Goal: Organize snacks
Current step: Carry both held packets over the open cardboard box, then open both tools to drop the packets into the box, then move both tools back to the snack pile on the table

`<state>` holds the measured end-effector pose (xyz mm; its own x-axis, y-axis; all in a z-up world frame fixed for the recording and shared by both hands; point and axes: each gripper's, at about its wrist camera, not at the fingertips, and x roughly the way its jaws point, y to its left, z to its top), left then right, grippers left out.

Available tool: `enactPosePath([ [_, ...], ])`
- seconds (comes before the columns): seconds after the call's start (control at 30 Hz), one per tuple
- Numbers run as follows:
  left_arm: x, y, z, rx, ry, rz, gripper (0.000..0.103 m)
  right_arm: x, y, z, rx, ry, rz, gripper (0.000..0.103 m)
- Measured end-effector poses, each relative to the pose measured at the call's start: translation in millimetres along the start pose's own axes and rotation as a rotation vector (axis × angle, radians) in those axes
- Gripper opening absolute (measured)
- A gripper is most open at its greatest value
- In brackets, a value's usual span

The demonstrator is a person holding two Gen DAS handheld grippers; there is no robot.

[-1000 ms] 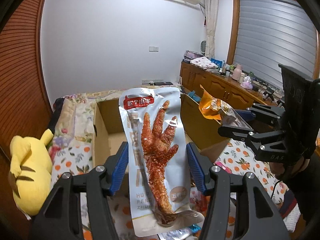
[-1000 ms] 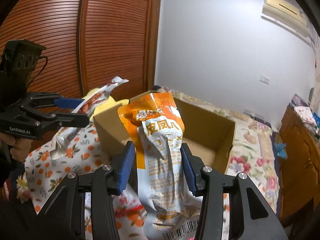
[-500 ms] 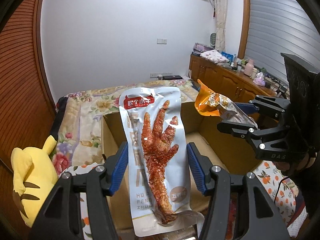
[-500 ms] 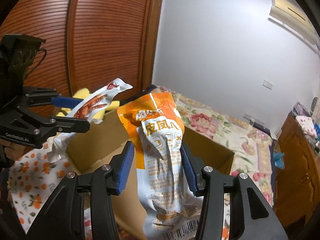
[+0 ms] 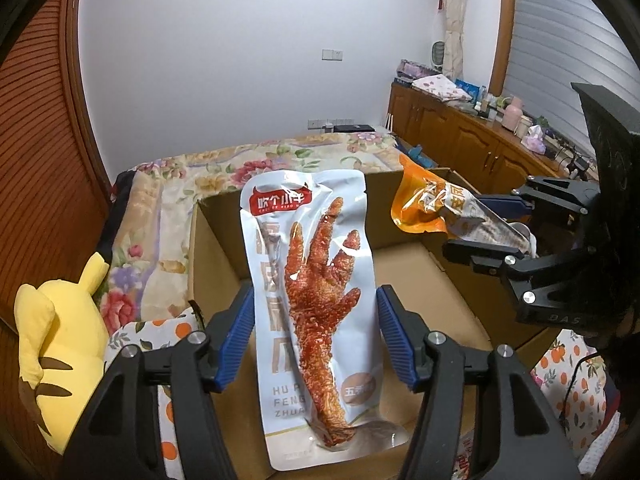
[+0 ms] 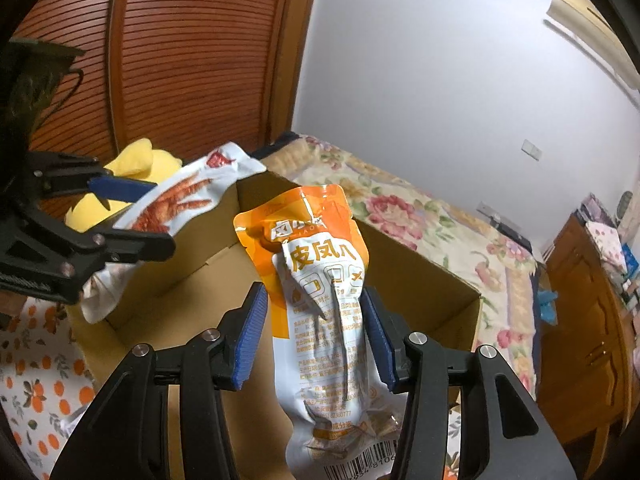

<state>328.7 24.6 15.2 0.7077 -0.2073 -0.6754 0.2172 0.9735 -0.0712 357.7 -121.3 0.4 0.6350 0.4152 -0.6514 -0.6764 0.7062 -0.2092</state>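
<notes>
My left gripper (image 5: 314, 292) holds a white packet (image 5: 316, 280) with a red chicken foot printed on it, upright between its blue pads. Its jaws are opening, and the pads still sit at the packet's edges. My right gripper (image 6: 312, 292) is shut on an orange and white snack packet (image 6: 320, 280). Both packets hang over an open cardboard box (image 5: 216, 240) whose visible floor is bare. In the left wrist view the right gripper (image 5: 464, 222) and its orange packet (image 5: 424, 208) are over the box's right wall. In the right wrist view the left gripper (image 6: 160, 216) and its white packet (image 6: 180, 200) are over the box's (image 6: 420, 264) left corner.
The box lies on a bed with a floral bedspread (image 5: 240, 164) and an orange-print cloth (image 6: 36, 392). A yellow plush toy (image 5: 52, 320) sits left of the box. A wooden cabinet (image 5: 460, 128) with clutter runs along the right wall. A slatted wooden wardrobe (image 6: 180, 60) stands on the left.
Both grippers have carried their packets forward and slightly down, from in front of the box to over its opening. The left pads stand a little wider apart.
</notes>
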Motion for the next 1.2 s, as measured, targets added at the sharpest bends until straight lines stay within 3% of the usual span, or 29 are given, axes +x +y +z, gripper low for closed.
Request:
enactPosePath([
  [0.43, 7.7, 12.2, -8.6, -0.047, 0.040, 0.014, 0.067, 17.9, 2.2, -3.8, 0.009, 0.125, -0.010, 0.054],
  [0.57, 8.4, 12.2, -10.2, -0.046, 0.044, 0.017, 0.067, 18.6, 3.4, -9.2, 0.013, 0.138, 0.000, 0.049],
  [0.63, 7.0, 11.0, -10.9, -0.043, 0.040, 0.013, 0.068, 17.7, 3.4, -10.8, 0.014, 0.138, 0.000, 0.041],
  [0.77, 2.5, 6.8, -7.7, -0.032, 0.019, 0.007, 0.072, 16.7, 4.6, -14.8, 0.019, 0.147, 0.029, 0.040],
  [1.2, -24.5, -9.0, -5.2, -0.005, -0.045, 0.009, 0.075, -32.8, -1.3, -27.6, 0.127, 0.032, 0.046, 0.044],
])
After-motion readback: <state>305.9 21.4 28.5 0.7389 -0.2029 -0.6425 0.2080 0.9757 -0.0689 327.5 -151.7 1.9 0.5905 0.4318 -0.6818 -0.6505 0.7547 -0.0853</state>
